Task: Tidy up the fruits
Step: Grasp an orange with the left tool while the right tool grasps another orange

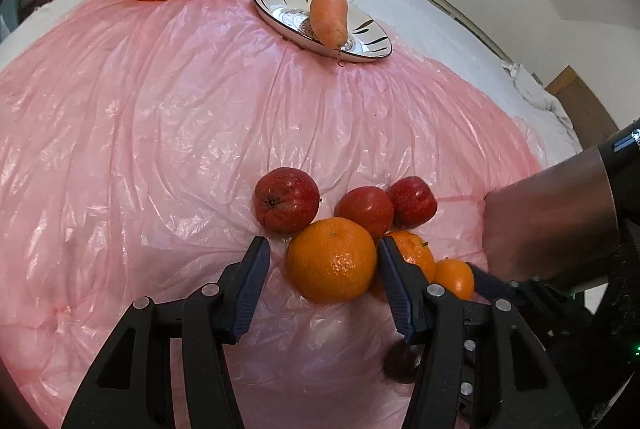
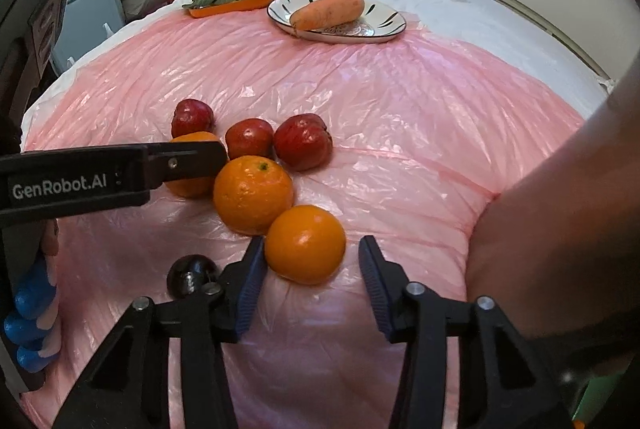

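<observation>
Left tongs gape wide around a dimpled orange, pads not yet touching; right tongs spread likewise about a smoother orange. Three glossy apples cluster just beyond on crinkled pink plastic.

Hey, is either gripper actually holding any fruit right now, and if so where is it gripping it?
Nothing is held. The left gripper is open around one orange, the right gripper open around another orange; neither is clamped.
</observation>
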`<move>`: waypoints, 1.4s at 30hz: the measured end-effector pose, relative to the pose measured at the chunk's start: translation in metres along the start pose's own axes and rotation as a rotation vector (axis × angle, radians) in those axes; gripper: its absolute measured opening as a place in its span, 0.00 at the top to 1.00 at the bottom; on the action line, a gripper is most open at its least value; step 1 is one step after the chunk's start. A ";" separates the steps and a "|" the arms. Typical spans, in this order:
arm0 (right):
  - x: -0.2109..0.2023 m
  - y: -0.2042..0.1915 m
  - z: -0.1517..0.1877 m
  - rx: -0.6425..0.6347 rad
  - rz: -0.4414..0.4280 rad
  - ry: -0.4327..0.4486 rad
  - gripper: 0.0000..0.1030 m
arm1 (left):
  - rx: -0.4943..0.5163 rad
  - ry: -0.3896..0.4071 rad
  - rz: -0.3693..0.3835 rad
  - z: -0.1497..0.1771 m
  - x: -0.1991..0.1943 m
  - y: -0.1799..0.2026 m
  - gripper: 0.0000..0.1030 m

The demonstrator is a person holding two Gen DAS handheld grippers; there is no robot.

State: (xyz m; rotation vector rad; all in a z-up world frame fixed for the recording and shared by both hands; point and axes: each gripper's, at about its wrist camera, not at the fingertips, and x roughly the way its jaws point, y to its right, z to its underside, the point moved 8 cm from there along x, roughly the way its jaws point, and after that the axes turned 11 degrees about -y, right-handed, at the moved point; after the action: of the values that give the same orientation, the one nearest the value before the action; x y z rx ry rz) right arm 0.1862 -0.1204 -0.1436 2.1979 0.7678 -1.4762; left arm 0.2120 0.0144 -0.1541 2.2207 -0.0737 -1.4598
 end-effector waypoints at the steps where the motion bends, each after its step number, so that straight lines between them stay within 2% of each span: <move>1: 0.002 -0.001 0.000 0.000 -0.011 -0.001 0.57 | -0.006 -0.001 0.015 -0.001 0.001 -0.001 0.52; 3: 0.001 -0.001 0.000 0.002 -0.015 0.006 0.57 | -0.020 0.001 0.042 -0.001 0.002 -0.002 0.54; 4: 0.000 0.000 0.000 0.005 -0.020 0.012 0.57 | -0.021 0.002 0.057 -0.001 0.002 -0.002 0.62; 10: -0.008 0.003 -0.001 0.038 -0.045 0.041 0.57 | -0.006 0.020 0.079 0.002 -0.007 -0.001 0.63; 15: -0.020 0.003 0.003 0.045 -0.034 0.054 0.57 | 0.035 0.052 0.061 0.007 -0.025 0.005 0.63; 24: -0.049 0.000 0.026 0.078 -0.034 0.069 0.57 | 0.050 0.071 0.050 0.019 -0.057 0.002 0.64; 35: -0.087 -0.006 0.076 0.125 -0.051 0.084 0.57 | 0.122 0.041 0.014 0.076 -0.084 0.007 0.64; 42: -0.115 0.006 0.117 0.168 -0.043 0.093 0.57 | 0.199 0.013 0.033 0.112 -0.095 0.042 0.64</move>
State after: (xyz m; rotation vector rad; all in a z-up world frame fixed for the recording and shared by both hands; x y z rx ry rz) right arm 0.0716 -0.2197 -0.0808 2.4036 0.7497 -1.5181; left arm 0.0820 -0.0343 -0.0914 2.3740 -0.2602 -1.4760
